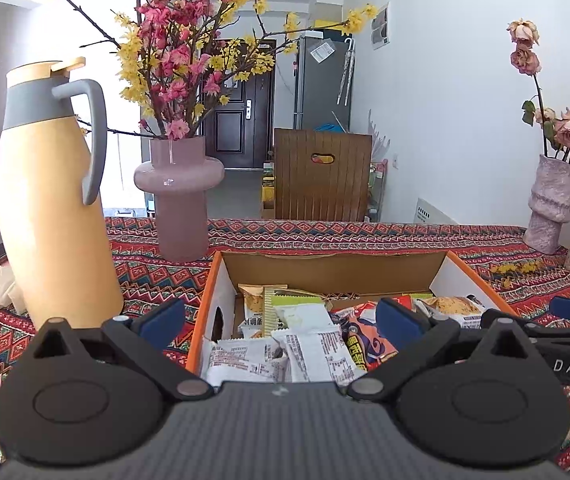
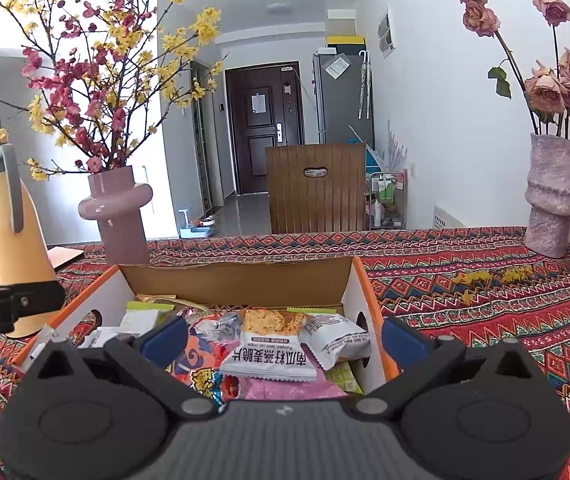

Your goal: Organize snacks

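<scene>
An open cardboard box [image 1: 213, 292] with orange edges stood on the patterned tablecloth [image 2: 485, 280], near the table's front edge, and held the snack packets [image 1: 309, 352] loosely heaped. The left gripper [image 1: 281, 316] hung above the box's left wall with its jaws spread wide and nothing between them. The right gripper [image 2: 285, 340] hung over the box's right side, jaws just as wide, empty, above an oat crisp packet [image 2: 269, 344]. A yellow jug [image 1: 53, 208] and a pink vase [image 1: 181, 200] stood behind the box toward the left edge.
</scene>
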Motion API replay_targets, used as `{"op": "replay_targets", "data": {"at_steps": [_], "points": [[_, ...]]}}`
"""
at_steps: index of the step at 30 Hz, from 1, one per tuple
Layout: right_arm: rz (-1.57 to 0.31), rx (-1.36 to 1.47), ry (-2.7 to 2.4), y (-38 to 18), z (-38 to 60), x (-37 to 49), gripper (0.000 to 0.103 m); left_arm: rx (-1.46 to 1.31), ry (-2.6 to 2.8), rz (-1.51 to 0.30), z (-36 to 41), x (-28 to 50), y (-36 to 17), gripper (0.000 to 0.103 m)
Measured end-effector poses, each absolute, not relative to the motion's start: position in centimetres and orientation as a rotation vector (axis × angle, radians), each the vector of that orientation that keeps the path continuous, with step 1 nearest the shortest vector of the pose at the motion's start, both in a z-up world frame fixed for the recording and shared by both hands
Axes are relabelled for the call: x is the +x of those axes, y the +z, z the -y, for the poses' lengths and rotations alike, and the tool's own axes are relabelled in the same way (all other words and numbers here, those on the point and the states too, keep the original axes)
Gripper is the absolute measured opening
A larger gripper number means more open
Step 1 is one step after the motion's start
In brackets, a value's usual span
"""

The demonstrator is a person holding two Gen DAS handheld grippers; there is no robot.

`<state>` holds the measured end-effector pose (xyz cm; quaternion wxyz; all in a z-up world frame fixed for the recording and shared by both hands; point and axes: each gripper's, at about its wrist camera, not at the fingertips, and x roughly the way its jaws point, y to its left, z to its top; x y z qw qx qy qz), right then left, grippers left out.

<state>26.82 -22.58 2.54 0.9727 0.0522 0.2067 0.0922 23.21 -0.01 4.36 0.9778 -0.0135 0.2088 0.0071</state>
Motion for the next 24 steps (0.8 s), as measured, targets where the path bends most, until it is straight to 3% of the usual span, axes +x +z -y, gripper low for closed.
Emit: {"op": "replay_targets", "data": {"at_steps": [24], "points": [[-0.528, 0.112, 0.273, 0.9, 23.8, 11.3, 0.103, -0.035, -0.058, -0.523, -1.5, 9.2, 0.8, 0.103]]}}
